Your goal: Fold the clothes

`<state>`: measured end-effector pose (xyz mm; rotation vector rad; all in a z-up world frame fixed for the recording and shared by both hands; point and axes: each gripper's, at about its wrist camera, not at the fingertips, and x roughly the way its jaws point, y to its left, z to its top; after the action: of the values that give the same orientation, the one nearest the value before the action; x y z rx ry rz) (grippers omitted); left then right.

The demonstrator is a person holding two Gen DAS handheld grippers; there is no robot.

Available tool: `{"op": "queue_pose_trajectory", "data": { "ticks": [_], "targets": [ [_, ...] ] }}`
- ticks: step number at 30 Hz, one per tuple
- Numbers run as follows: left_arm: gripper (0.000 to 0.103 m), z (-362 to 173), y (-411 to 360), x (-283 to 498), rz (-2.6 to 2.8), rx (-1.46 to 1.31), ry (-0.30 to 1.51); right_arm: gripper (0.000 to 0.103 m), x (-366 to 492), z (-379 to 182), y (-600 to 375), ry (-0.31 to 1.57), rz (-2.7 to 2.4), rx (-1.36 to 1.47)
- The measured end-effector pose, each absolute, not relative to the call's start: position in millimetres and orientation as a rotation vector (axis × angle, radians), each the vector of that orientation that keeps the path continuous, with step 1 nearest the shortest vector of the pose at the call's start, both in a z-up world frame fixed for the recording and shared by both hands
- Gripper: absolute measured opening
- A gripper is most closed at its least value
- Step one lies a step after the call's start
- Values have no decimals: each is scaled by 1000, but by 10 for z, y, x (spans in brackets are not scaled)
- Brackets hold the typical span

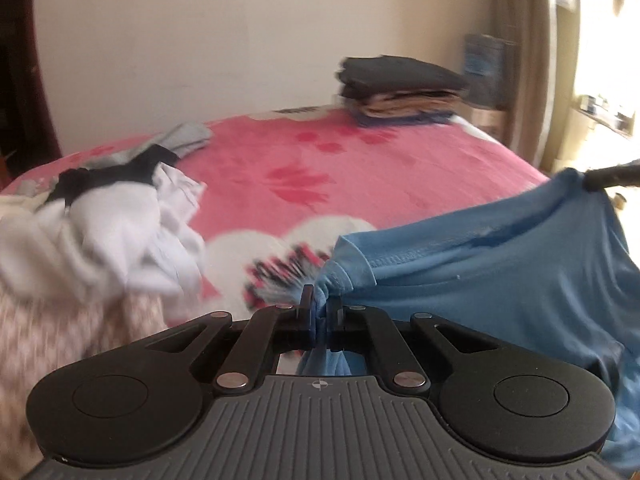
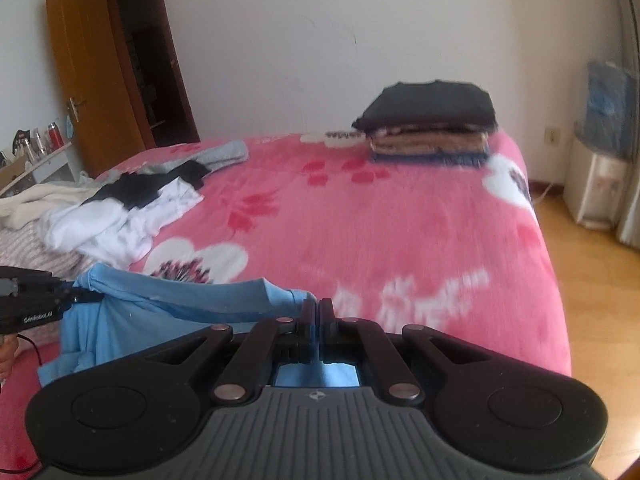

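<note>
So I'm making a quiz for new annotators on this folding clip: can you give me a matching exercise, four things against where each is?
Things:
1. light blue T-shirt
2. neat stack of folded dark and tan clothes
3. loose pile of white and black garments
4. brown wooden door

Places:
A. far corner of the pink floral blanket
B. left side of the bed, unfolded
C. open, against the left wall
D. stretched between both tongs

Pairs: 1-D, 2-A, 3-B, 4-C
</note>
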<state>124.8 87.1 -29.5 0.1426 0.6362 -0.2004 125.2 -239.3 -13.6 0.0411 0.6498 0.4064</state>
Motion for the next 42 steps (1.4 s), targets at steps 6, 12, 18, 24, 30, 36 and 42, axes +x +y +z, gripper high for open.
{"op": "queue_pose_trajectory", "data": {
  "ticks": [6,12,18,24,30,36,42],
  "targets": [
    [2,-311,638,1920,-121,249,576,1,1870,-156,-2277,628,340,21],
    [3,-279,398,2506,-55,356,507,1,2444,-179,-2240,604,253,22],
    [3,-447,164,2852,6,433,509,1,2909,-303,-2207,594,169,57],
    [17,-846,116,3027,17,418,742,3,3116,-739,-2210,712,136,163],
    [75,-674,404,2965,-6,240,824,58,2918,-755,-2425,788,188,256],
    [84,-143,716,2668,-68,102,767,68,2209,-295,-2919,718,274,345],
    [96,514,984,1904,-228,6,707,68,1214,66,-3224,721,382,479]
  ]
}}
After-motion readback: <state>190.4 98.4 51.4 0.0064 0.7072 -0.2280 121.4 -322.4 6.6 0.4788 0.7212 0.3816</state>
